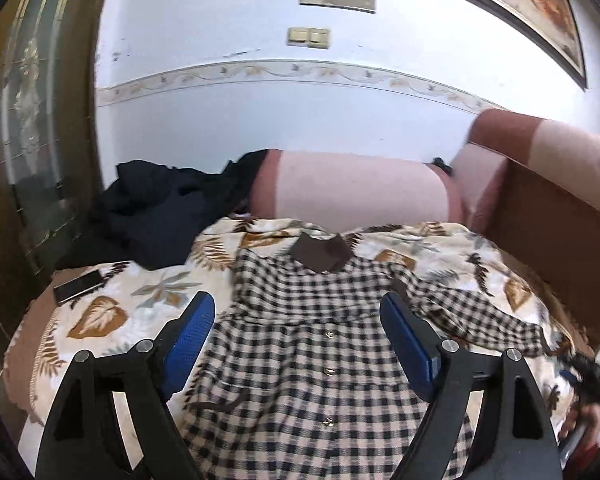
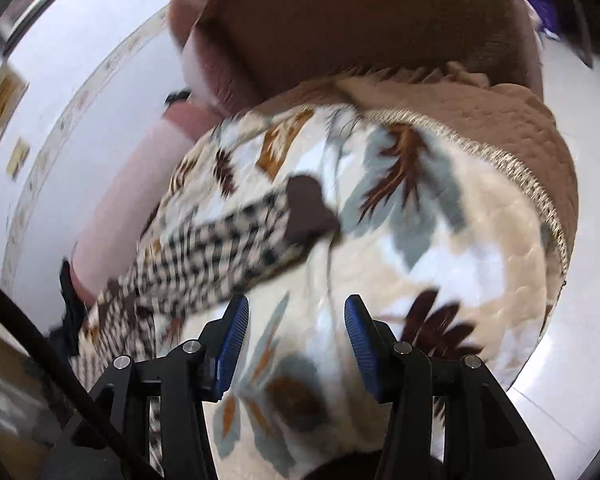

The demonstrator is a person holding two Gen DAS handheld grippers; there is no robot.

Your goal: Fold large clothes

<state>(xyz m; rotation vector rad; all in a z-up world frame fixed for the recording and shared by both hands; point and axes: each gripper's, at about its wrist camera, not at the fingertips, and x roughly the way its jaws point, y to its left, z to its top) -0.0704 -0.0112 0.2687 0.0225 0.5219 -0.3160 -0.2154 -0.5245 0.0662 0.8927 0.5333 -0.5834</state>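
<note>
A pale wall (image 1: 260, 120) with a leaf-patterned border strip, two switch plates and a framed picture (image 1: 520, 4) backs a sofa (image 1: 352, 188) with pink and brown cushions, its seat covered by a quilted blanket (image 1: 112, 300) printed with brown and grey leaves. In the left wrist view, a checked dress (image 1: 300, 340) of soft woven cloth in cream and black lies spread flat on the blanket, brown collar (image 1: 322, 254) toward the backrest, a row of small gold buttons running down its front, one sleeve (image 1: 480, 312) stretched out to the right. A heap of dark clothes (image 1: 156, 208) sits crumpled at the far left of the seat, and a flat phone (image 1: 78, 286) lies on the blanket near it. The left tongs (image 1: 296, 320) hang above the dress with their ribbed blue pads (image 1: 192, 336) wide apart and nothing between them. At the right edge a hand in a dark glove (image 1: 584, 392) shows, blurred. The right wrist view is tilted and smeared by motion: it shows the sleeve's brown cuff (image 2: 308, 208) lying on the blanket, the blanket's braided edge (image 2: 532, 184) and plain brown underside, and white floor (image 2: 580, 340) beyond the seat's end. The right tongs (image 2: 296, 340) stand open above bare blanket just beside the sleeve, holding nothing.
</note>
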